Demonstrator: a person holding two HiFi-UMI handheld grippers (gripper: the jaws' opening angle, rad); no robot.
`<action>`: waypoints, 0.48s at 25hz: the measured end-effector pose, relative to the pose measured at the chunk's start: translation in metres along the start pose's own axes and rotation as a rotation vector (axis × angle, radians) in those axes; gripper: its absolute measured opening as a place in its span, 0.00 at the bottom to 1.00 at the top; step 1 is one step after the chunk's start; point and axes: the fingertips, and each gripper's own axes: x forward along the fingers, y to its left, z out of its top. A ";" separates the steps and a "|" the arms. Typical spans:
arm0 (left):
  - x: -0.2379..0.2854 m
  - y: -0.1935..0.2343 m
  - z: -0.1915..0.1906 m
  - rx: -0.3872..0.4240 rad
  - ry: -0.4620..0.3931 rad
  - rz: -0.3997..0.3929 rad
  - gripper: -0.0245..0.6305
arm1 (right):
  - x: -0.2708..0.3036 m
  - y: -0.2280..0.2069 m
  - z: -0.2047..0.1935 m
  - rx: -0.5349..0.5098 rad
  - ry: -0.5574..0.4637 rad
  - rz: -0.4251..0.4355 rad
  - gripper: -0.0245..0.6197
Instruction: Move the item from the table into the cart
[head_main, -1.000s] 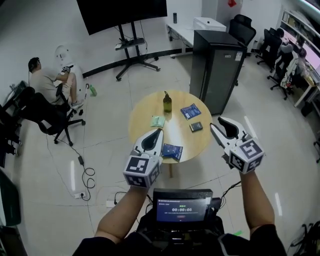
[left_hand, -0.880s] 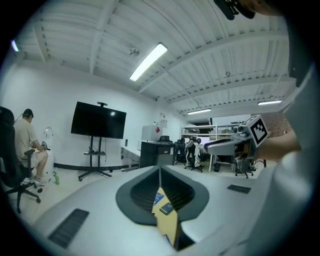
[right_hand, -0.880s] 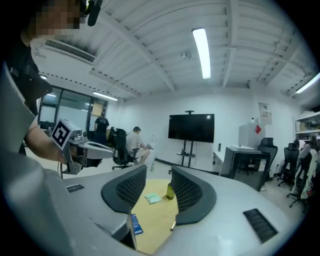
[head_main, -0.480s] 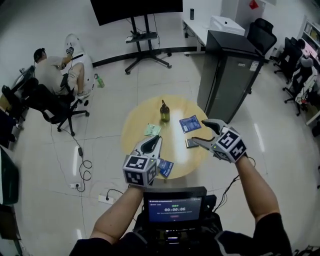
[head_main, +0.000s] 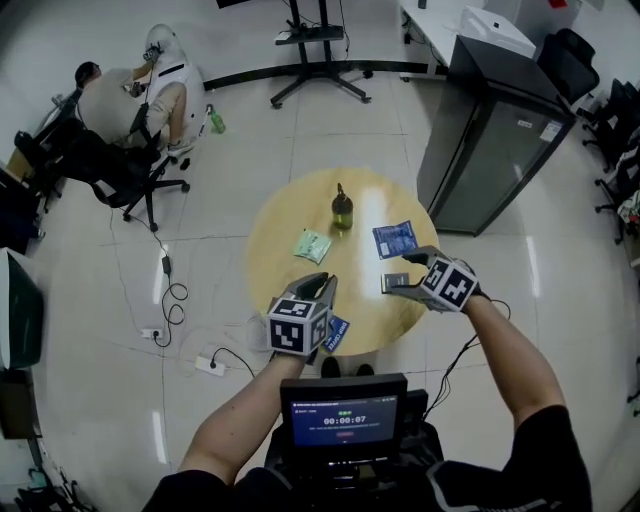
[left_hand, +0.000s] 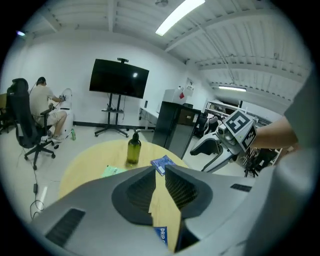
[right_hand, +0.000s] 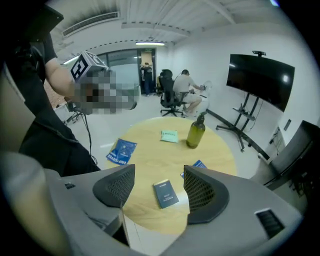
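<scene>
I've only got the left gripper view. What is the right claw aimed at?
Observer: A dark booklet, flat on the table, shows between the jaws of the right claw.
Operator: Is it gripped?
Observer: No. The jaws have just been opening and stand well apart, clear of it.
Operator: Anything crowding it?
Observer: A blue packet lies just beyond it, not touching.
</scene>
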 end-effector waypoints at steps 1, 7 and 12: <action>0.013 0.008 -0.007 -0.007 0.024 0.006 0.14 | 0.013 -0.005 -0.008 -0.010 0.029 0.021 0.51; 0.096 0.053 -0.047 -0.049 0.157 0.002 0.14 | 0.096 -0.038 -0.044 -0.106 0.180 0.132 0.58; 0.145 0.073 -0.071 -0.073 0.248 -0.022 0.14 | 0.143 -0.063 -0.071 -0.149 0.271 0.162 0.58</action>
